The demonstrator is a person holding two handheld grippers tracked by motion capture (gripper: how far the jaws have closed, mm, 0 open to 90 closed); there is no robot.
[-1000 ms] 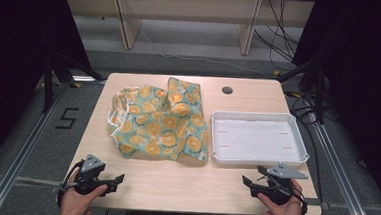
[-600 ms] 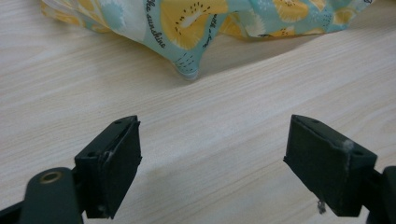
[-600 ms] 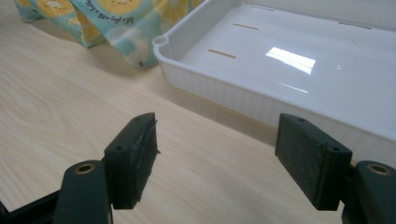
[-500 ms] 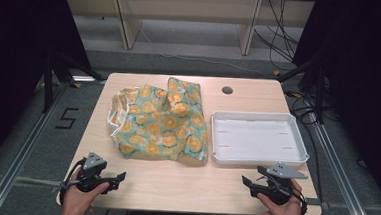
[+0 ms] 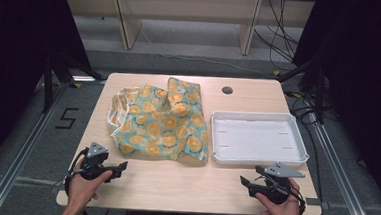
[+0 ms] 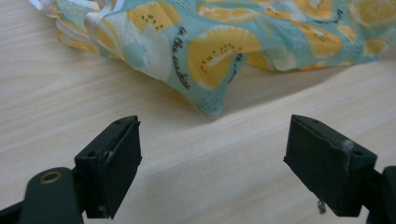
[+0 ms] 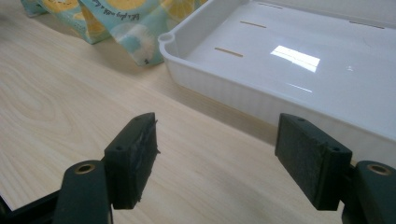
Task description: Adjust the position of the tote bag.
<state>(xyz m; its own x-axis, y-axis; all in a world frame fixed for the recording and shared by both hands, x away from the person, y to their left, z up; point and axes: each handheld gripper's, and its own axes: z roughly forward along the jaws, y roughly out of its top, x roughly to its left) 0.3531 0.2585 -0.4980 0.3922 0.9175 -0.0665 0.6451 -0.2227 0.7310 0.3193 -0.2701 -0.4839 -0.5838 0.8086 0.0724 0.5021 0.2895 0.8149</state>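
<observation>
A crumpled teal cloth [image 5: 160, 123] printed with orange slices lies on the left half of the wooden table [image 5: 183, 187]. Its near edge [image 6: 210, 60] hangs just beyond my left gripper [image 6: 212, 175], whose jaws stand open over bare wood. In the high view that left gripper [image 5: 117, 167] sits at the table's front left, a short way before the cloth. A white empty tray [image 5: 256, 139] rests on the right. My right gripper [image 5: 246, 183] waits at the front right, open, with its own camera showing the tray's near corner [image 7: 168, 42] ahead of the right gripper [image 7: 217, 158].
A round cable hole [image 5: 227, 90] sits in the table's far edge. Wooden shelving legs [image 5: 126, 23] and cables [image 5: 283, 38] stand on the floor behind. A strip of bare wood runs along the front between the two hands.
My left hand has slid a little to the right and toward the cloth. The right hand, the cloth and the tray have stayed put.
</observation>
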